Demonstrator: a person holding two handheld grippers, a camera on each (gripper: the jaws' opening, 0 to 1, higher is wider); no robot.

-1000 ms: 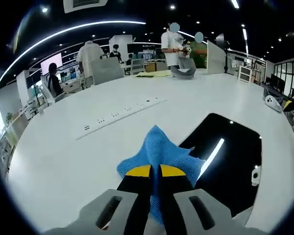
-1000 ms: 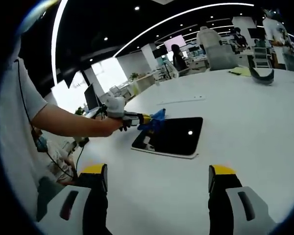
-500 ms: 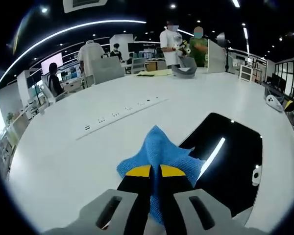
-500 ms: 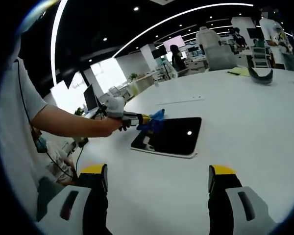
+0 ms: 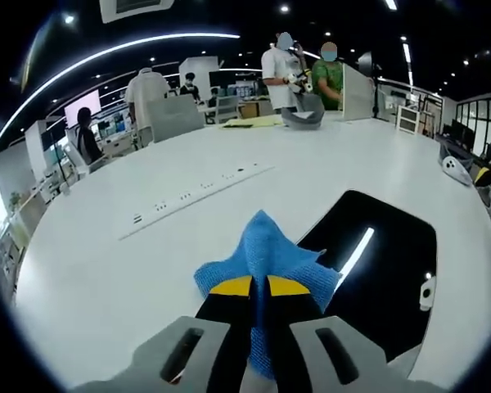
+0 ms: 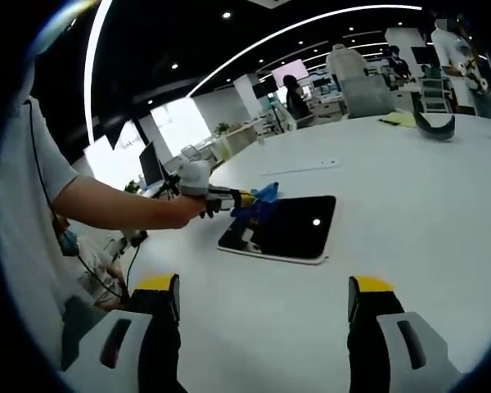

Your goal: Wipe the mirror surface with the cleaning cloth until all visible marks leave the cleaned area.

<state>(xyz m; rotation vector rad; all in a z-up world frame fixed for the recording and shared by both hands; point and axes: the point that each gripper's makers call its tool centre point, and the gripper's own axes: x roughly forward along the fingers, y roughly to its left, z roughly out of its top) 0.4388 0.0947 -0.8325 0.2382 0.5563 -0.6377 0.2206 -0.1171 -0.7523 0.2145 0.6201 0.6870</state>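
Still clamped: left claw [image 5: 259,288] on cloth [image 5: 266,254] | mirror [image 5: 385,270] unmoved

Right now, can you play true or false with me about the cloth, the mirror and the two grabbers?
1. The left gripper holds the blue cloth. True.
2. The mirror stands upright against a wall. False: it lies flat on the white table.
3. The right gripper is squeezing a sponge. False: its fingers are spread wide with nothing between them.
4. The cloth is at the edge of the mirror. True.
5. The cloth is red. False: it is blue.
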